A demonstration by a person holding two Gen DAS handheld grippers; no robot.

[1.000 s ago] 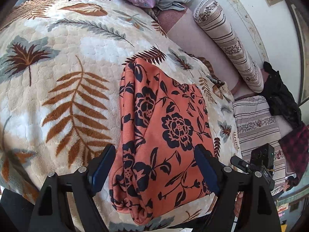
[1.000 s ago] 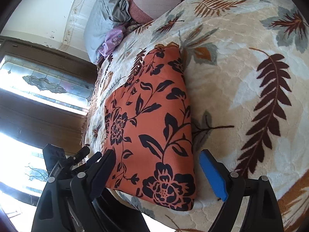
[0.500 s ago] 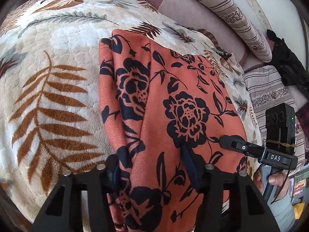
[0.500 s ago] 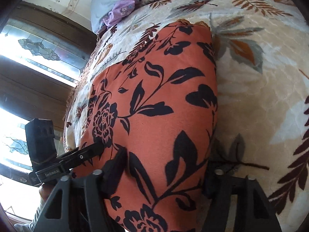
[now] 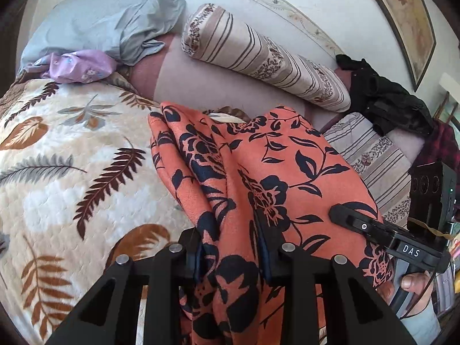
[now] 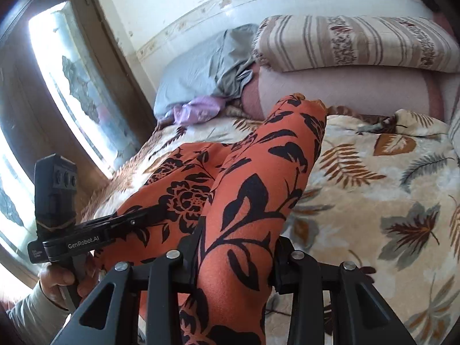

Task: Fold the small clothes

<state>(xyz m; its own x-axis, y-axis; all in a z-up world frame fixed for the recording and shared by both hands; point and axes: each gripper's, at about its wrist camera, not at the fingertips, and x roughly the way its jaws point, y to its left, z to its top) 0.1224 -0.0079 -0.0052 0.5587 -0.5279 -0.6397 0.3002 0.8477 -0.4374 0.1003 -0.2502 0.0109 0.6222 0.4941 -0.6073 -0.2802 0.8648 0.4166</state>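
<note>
An orange garment with black flowers point(image 5: 287, 166) is raised at its near edge above the leaf-print blanket point(image 5: 72, 172), and its far end still rests there. My left gripper point(image 5: 230, 253) has a thick fold of that edge between its pads, the jaws closing and pressing on the cloth. My right gripper point(image 6: 238, 250) pinches the other near corner of the garment point(image 6: 258, 172) in the same way, its jaws closing too. In the right wrist view a finger point(image 6: 138, 218) of the left gripper lies against the cloth, held by a person's hand point(image 6: 60, 281).
A striped bolster point(image 5: 258, 63) lies along the wall at the back. A grey pillow point(image 5: 100, 28) and a purple cloth point(image 5: 77, 66) sit at the back left. Dark clothes point(image 5: 382, 97) are heaped at the right. A window point(image 6: 72, 86) stands beside the bed.
Both grippers went from wide open around the garment's near edge to closed on it. They have lifted that edge off the blanket, and both views now look higher, toward the wall.
</note>
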